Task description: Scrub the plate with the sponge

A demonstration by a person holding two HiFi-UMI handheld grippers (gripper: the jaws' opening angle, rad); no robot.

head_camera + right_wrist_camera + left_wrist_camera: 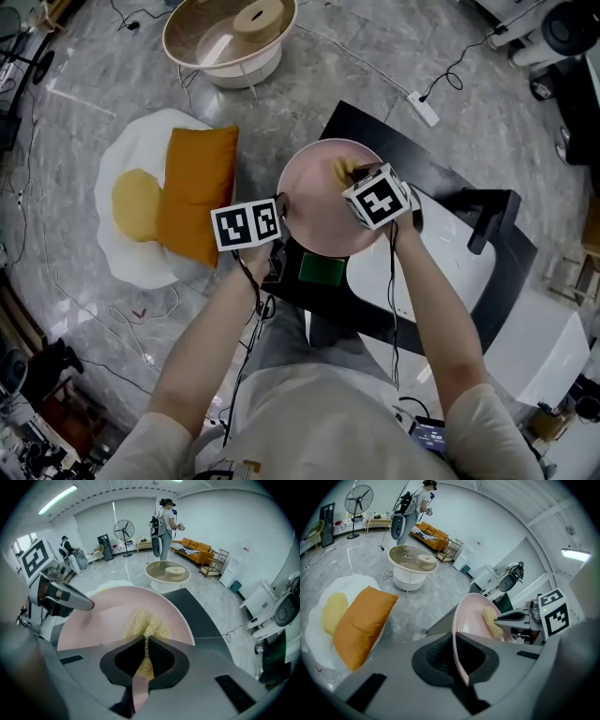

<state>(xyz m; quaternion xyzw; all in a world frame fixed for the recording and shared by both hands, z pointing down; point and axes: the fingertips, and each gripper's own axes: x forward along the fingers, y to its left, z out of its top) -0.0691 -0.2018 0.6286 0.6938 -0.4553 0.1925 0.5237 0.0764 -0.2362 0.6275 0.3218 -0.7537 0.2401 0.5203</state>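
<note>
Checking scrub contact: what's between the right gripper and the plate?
The sponge, gripped by the right gripper and lying against the plate, as the right gripper view shows.

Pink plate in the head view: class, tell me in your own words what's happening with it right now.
A person works two tongs. The left tongs clamp the pink plate by its rim, holding it tilted over a black counter. The right tongs grip a yellow sponge pressed against the plate's face, so scrubbing looks under way.
</note>
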